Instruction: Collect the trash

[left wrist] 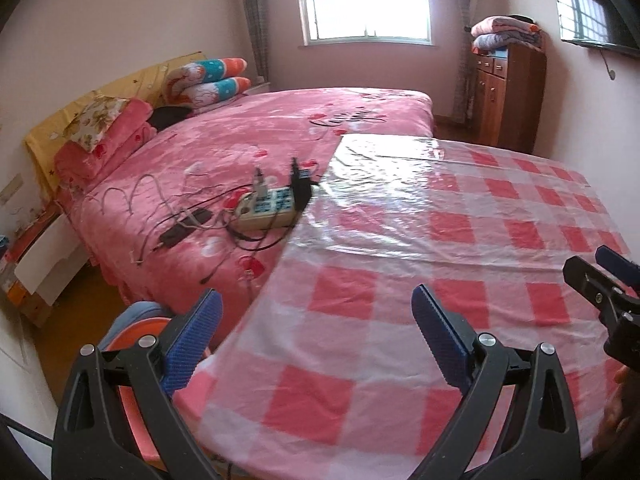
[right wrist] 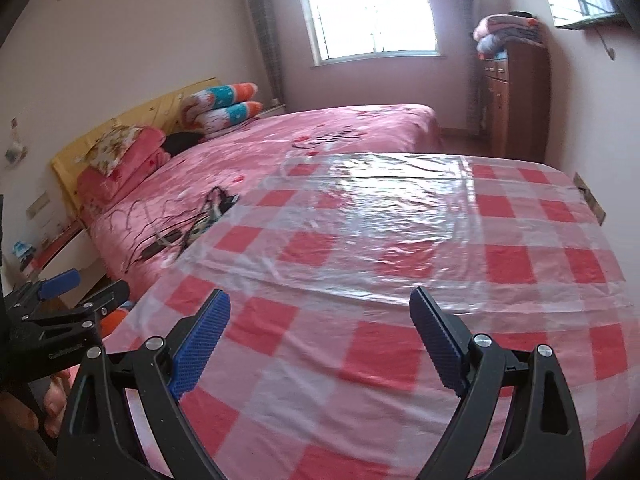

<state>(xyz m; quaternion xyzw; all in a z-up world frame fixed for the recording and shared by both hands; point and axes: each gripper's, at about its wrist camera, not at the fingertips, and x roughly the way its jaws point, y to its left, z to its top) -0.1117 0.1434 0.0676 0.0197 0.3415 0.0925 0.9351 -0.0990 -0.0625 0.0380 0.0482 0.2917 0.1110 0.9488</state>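
the left hand-held gripper (left wrist: 316, 312) stands wide with nothing between its blue pads; the right hand-held gripper (right wrist: 320, 312) is likewise spread wide and empty; both hang above the near edge of the worktop (left wrist: 440, 280), which wears a pink-and-white checked cloth under a clear plastic sheet (left wrist: 400, 184).

no trash shows anywhere on the worktop from either wrist view; the cloth is bare from its near edge to the far edge by the bed (left wrist: 248, 140); so where the task's thing lies cannot be told, and neither can its long axis.

taking the worktop as the landmark: the bed runs along its far left side; a power strip (left wrist: 266, 210) with a tangle of cables (left wrist: 192, 216) lies on the bed just off the worktop's left edge, and these look like gear, not rubbish; a round orange-and-grey thing (left wrist: 138, 320), possibly a bin or stool, sits below the worktop's near left corner, closest to the left hand-held gripper.

my judgement: the coming move is a search, not a grasp; if that round thing matters, the left hand is the nearer one.
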